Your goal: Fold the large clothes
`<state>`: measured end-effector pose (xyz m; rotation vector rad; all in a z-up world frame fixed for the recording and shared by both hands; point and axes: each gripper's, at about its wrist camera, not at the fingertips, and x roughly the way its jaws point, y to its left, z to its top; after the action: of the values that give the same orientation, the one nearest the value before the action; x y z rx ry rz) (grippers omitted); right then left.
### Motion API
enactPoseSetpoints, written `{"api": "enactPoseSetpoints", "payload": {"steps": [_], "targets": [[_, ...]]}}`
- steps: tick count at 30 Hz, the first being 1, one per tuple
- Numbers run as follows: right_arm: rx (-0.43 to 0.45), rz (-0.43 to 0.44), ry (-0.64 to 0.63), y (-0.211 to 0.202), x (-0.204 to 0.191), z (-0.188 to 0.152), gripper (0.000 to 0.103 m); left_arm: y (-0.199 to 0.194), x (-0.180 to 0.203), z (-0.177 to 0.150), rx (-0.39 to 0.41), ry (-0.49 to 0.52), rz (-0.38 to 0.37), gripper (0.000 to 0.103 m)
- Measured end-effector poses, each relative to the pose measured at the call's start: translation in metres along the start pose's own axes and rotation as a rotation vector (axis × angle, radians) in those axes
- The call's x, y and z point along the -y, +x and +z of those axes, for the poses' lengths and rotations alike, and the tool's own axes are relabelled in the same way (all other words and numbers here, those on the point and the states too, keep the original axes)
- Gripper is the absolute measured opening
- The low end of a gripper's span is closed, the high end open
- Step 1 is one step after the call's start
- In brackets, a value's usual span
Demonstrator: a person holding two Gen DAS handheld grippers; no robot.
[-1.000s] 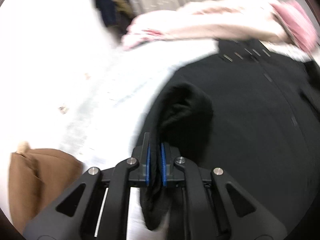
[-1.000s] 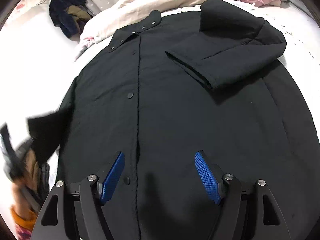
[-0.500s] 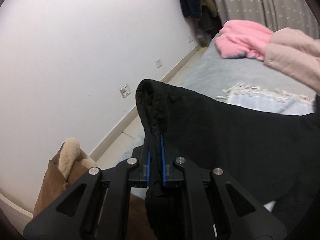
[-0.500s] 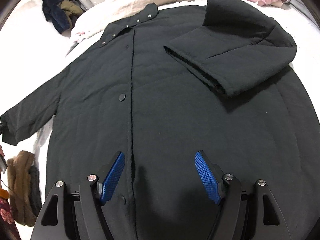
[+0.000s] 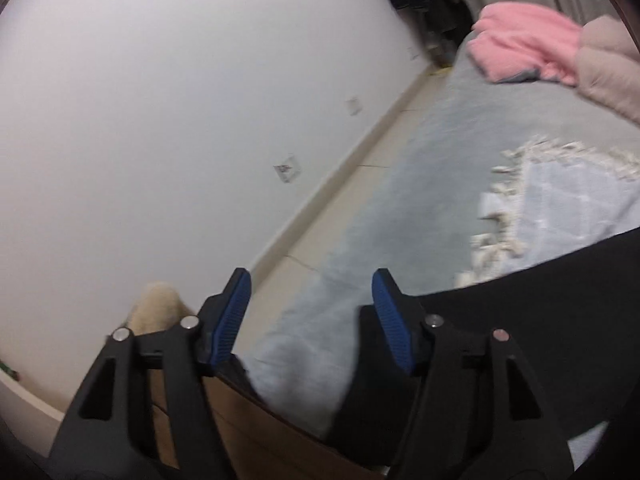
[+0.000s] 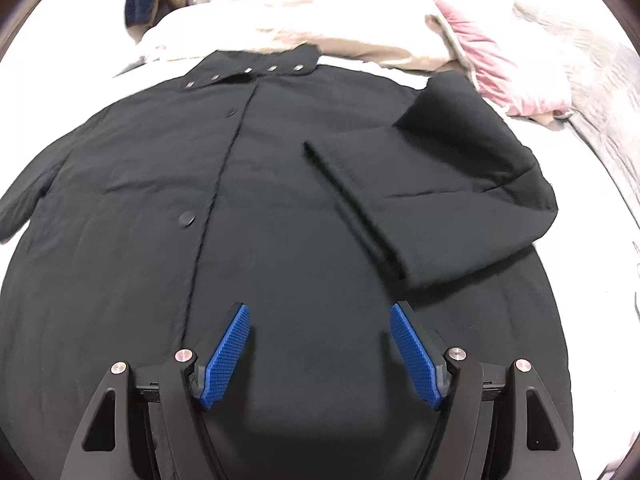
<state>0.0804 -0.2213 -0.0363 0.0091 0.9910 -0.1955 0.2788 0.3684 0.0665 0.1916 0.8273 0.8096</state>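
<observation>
Black coat [image 6: 280, 208] is laid flat, front up, on the bed [image 6: 60, 52]; one sleeve [image 6: 452, 184] is folded across the chest. Right hand-held gripper [image 6: 320, 344] is held wide above the hem, nothing between the jaws. Left hand-held gripper [image 5: 310, 316] has just been opened; its jaws stand empty, the dark cloth beside it probably being the other sleeve [image 5: 520, 320].

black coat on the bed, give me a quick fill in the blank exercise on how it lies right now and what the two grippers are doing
1. The black coat lies spread on the bed, buttoned side facing ____.
2. One sleeve is folded across the coat's ____.
3. The right gripper is open, and between its fingers there is ____.
4. The left gripper has just been opening; its fingers now hold ____.

Missing words: up; front; nothing; nothing
</observation>
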Motion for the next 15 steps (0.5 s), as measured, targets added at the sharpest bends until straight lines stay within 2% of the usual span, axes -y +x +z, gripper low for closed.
{"api": "enactPoseSetpoints", "payload": {"steps": [4, 7, 11, 13, 15], "targets": [[0.010, -0.038, 0.051, 0.002, 0.015, 0.004, 0.074, -0.049, 0.030, -0.009, 0.002, 0.036, -0.215, 0.077], [0.007, -0.054, 0.062, 0.003, 0.019, 0.007, 0.074, -0.087, 0.062, -0.028, -0.007, 0.074, -0.372, 0.080], [0.014, -0.069, 0.055, 0.001, 0.016, 0.011, 0.074, -0.137, 0.108, -0.070, -0.119, 0.168, -0.642, 0.082], [0.018, -0.071, 0.058, 0.001, 0.015, 0.013, 0.074, -0.158, 0.131, -0.096, -0.175, 0.201, -0.747, 0.082], [0.020, -0.061, 0.054, -0.002, 0.014, 0.013, 0.074, -0.174, 0.152, -0.118, -0.217, 0.229, -0.809, 0.082]]}}
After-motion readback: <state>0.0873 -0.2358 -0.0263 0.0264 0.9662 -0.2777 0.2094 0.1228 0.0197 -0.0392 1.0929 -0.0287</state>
